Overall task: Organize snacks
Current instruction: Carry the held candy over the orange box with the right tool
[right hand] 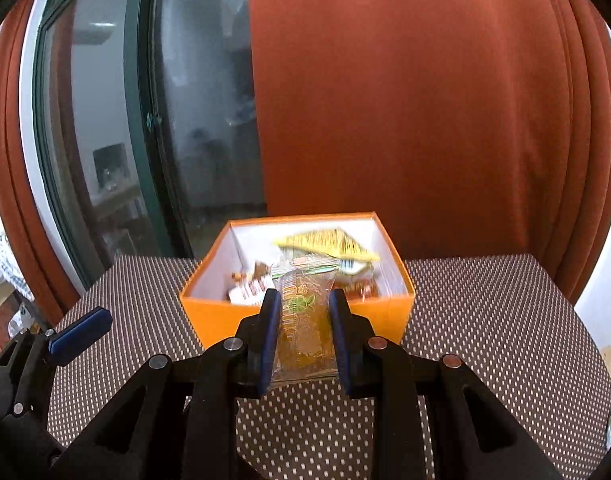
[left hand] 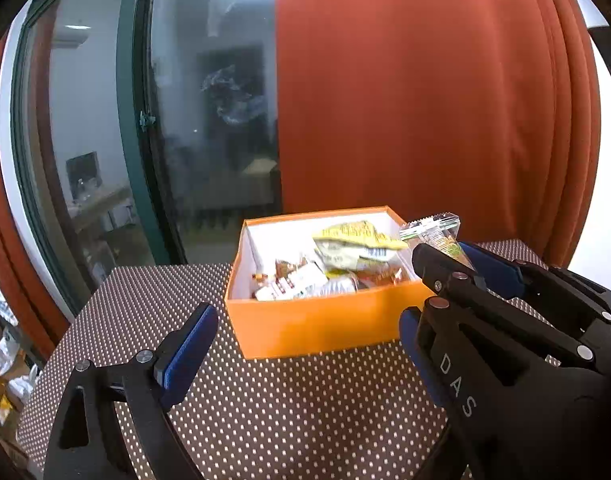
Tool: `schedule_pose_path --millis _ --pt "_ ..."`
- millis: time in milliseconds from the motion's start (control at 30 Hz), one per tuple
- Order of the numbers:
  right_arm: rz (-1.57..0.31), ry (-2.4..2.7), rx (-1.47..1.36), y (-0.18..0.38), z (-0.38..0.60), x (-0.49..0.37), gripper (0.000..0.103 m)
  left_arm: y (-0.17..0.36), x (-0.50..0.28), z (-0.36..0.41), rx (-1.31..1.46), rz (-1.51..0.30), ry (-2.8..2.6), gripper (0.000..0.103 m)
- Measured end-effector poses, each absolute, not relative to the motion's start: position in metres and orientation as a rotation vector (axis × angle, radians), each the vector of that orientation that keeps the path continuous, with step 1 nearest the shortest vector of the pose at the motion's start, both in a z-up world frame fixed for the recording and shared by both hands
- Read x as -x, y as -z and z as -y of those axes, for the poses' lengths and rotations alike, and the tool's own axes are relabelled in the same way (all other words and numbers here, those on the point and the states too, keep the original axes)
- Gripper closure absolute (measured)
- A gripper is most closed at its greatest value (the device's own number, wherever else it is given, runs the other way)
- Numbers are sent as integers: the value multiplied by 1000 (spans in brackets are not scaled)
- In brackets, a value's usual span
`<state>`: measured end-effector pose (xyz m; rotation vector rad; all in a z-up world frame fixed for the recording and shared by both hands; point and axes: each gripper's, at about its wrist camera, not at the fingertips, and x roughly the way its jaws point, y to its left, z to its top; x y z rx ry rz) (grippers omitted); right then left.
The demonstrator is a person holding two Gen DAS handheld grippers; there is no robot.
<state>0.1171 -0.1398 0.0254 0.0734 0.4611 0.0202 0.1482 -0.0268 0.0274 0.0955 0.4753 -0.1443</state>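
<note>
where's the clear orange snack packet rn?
Clamped in the right gripper, the clear orange snack packet is above the dotted tablecloth, just before the orange box's near wall, not inside.

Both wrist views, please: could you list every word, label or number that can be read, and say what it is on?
"DAS": white letters on the black body of the right gripper.
Clear snack packet held in the right gripper: orange print, too distorted to read.
Yellow packet and other wrappers in the orange box: print too small and blurred.
</note>
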Motion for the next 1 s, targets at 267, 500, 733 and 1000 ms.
schedule_pose_path --millis 267,500,733,1000 --pt "-392 -36 -89 -38 140 -141 75 -45 -172 23 -111 -406 129 10" --pt "-368 -45 -96 -36 142 -172 75 -41 -202 26 -114 -392 111 10" --pt "-389 -65 -91 -22 138 -215 75 -20 -243 24 -104 -430 89 9" --pt "-447 -56 -100 14 147 -259 75 16 -285 33 -97 -486 106 9"
